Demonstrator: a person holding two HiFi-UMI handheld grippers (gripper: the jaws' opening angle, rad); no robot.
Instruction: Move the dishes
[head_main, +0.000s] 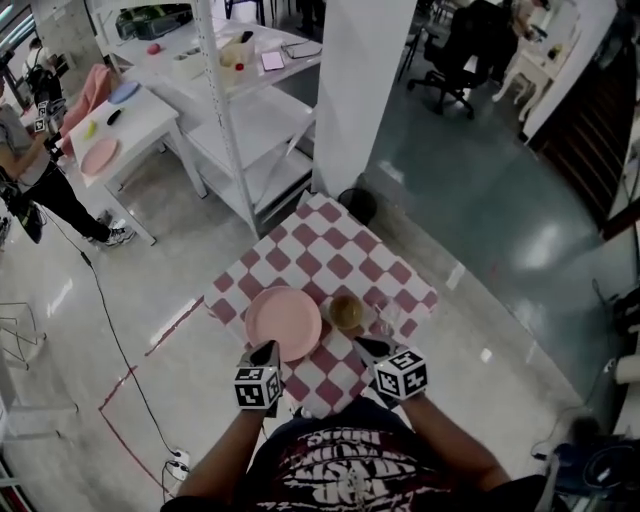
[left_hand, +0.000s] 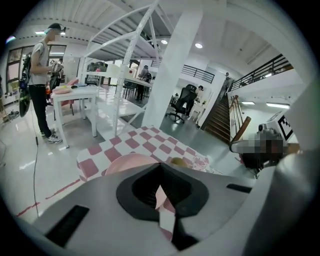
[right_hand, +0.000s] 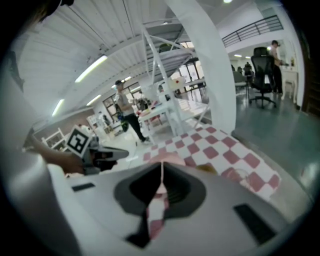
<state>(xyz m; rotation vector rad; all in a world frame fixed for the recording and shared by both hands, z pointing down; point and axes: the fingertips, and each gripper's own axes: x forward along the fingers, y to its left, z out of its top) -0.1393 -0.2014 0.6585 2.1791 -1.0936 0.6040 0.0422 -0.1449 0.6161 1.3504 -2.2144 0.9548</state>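
Our left gripper (head_main: 266, 352), jaws pressed together and empty, hangs at the near rim of the plate (head_main: 284, 320). Our right gripper (head_main: 368, 347), likewise closed on nothing, sits just short of the bowl (head_main: 347, 311). On the table (head_main: 335, 238), each dish lies straight ahead of its nearer gripper.

Light is being thrown back by the glossy, polished floor (head_main: 480, 200), while a smooth, faintly shiny pink plate (head_main: 283, 322) and a translucent amber bowl (head_main: 347, 312) are being carried by a matt, soft-looking red-and-white checked cloth (head_main: 340, 265).
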